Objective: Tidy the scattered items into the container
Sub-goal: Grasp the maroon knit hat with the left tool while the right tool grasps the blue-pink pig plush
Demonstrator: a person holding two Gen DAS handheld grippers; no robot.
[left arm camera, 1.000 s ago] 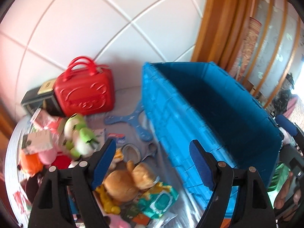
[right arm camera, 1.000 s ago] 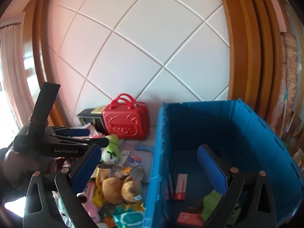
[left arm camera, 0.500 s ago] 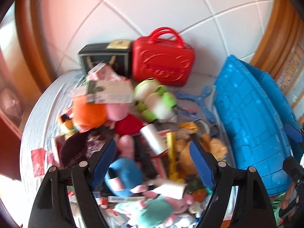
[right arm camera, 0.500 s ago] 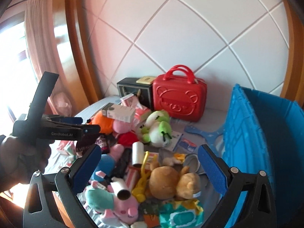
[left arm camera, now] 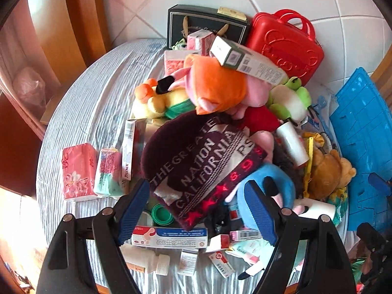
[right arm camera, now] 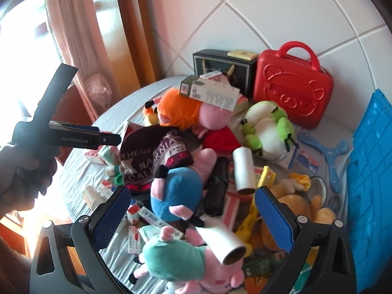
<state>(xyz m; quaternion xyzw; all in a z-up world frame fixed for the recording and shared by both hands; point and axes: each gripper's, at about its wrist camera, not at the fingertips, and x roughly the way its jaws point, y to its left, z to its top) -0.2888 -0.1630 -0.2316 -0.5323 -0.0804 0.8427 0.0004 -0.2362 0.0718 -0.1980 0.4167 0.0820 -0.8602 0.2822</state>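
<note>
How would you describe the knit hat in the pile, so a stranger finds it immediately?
Start at the red suitcase by the wall, then move forward past the orange plush. The dark maroon knit hat lies mid-pile; only it carries woven white words, including CALIFORNIA.

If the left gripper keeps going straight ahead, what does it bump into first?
Most likely the dark knit hat with white lettering: it lies on top of the pile, right between the open jaws of the left gripper. Depth is hard to judge here.

Glossy red plastic case, knitted maroon beanie, fuzzy orange plush, ribbed blue plastic crate
</note>
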